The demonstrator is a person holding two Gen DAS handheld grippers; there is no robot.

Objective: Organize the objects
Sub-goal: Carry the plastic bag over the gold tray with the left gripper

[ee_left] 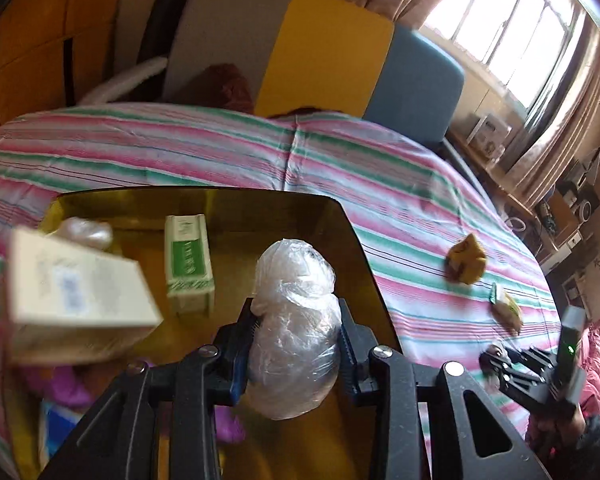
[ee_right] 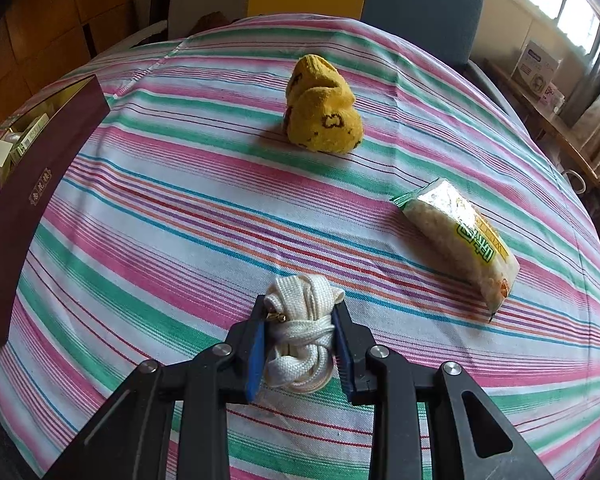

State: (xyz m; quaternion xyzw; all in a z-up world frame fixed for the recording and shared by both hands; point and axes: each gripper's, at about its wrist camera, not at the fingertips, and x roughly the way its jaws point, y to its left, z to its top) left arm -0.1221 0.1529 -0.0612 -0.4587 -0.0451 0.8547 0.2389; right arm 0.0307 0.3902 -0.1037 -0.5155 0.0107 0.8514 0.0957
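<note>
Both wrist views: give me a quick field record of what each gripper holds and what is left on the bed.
left gripper: shut on clear plastic bundle, above the box
right gripper: shut on white cord bundle, low over the striped bedsheet
box: open, gold lining, dark outside; holds green-and-white carton, pale carton and purple items
loose on sheet: yellow sock; snack packet
sock and packet: apart, not touching
box position: left of the loose items in the right wrist view
</note>
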